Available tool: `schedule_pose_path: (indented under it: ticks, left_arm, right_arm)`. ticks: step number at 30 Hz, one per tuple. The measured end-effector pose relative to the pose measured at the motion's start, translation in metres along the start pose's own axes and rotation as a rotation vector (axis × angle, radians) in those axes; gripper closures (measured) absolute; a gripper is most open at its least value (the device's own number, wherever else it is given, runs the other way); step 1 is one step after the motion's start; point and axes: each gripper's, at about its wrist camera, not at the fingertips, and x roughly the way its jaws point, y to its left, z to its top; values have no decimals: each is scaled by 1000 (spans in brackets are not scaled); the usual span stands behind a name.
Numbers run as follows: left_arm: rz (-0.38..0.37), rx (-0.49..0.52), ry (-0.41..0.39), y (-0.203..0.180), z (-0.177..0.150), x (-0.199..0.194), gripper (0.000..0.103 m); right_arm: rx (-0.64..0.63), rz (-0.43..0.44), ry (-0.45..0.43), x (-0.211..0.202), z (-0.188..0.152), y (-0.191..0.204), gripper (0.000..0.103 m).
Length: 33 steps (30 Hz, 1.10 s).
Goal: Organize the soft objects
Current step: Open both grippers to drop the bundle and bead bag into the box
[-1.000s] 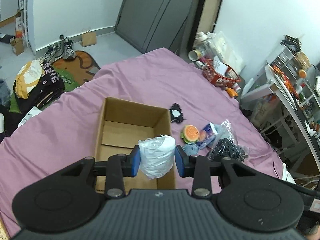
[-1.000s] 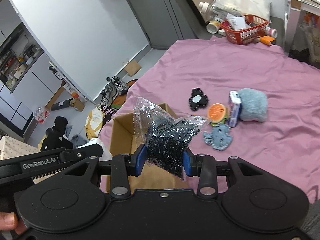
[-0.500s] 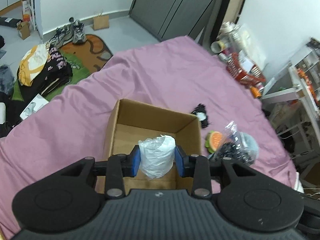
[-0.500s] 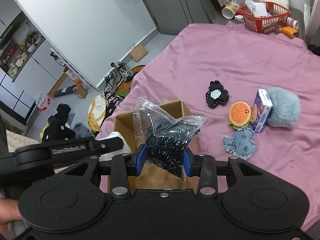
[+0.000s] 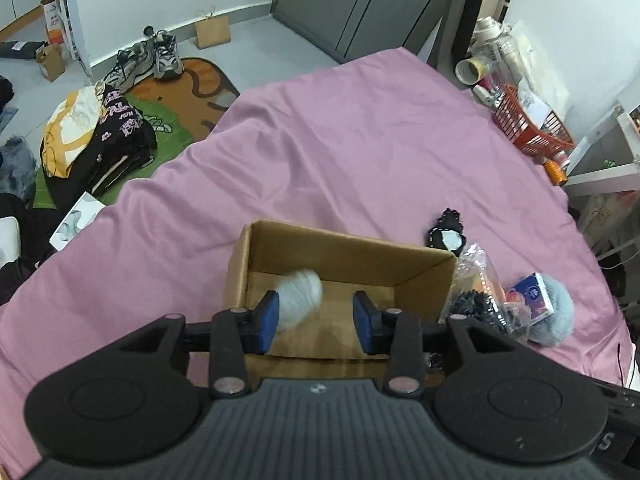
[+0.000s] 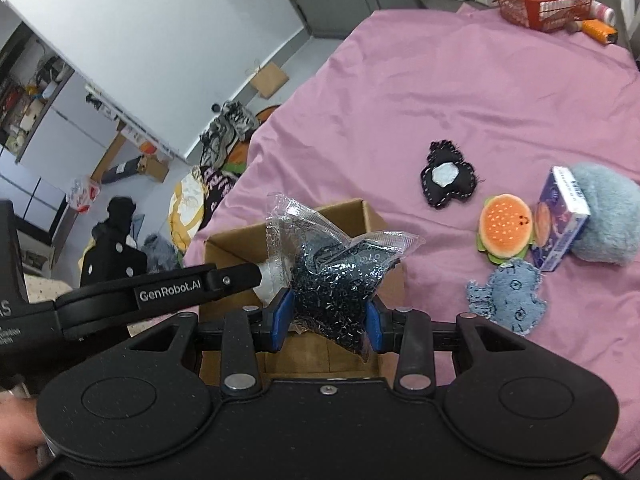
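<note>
1. A pink bedsheet [image 5: 360, 128] fills the middle of both views, with clutter on the floor at the upper left of each.
2. An open cardboard box [image 5: 344, 248] sits on the sheet at lower centre of the left wrist view; in the right wrist view it lies at centre left, partly behind the bag.
3. The left gripper [image 5: 316, 318] is over the box with its jaws spread apart, nothing clamped between them.
4. A white bundle [image 5: 298, 294], blurred, is inside the box opening, just beside the left blue pad [image 5: 267, 318]; whether it touches the pad cannot be told.
5. The right gripper [image 6: 328, 322] is clenched on a clear bag of dark beads [image 6: 336, 268], held above the box's near edge.
6. At the right of the right wrist view, lying on the sheet: a grey-blue fluffy toy [image 6: 608, 216], a small purple carton [image 6: 562, 220] leaning against it, a burger plush [image 6: 506, 228], a blue denim patch [image 6: 508, 296] and a black plush [image 6: 448, 178].
</note>
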Motion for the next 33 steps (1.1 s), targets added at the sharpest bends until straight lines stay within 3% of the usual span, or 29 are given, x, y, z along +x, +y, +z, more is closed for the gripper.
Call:
schedule_pose_path:
  ticks: [5,11,14,16,20,24,33]
  left_arm:
    - [15,-17,36,2,5,-4,54]
    - [21,-47,-21,11,10,-36,45]
    - [42,-84,-67,19,11,-56,38]
    - [55,-110,-96,23,9,-68,29]
    - [72,-107,-120,26,0,-82,23]
    - [99,-113,-135,25,-11,-98,12]
    - [130,-77,-154,5,-32,-126,7]
  right_arm:
    - [-25,15,30,9,6,10,65]
    - [-18,12,36,17,10,17,65]
    - [-10,27,20,17,10,21,58]
    - [1,48,8,14,8,22,43]
    - [-29,22,4,1,2,26,37]
    - [-15,3,-54,-26,-5,17,16]
    - [-37,-14,-97,-69,-19,-6,8]
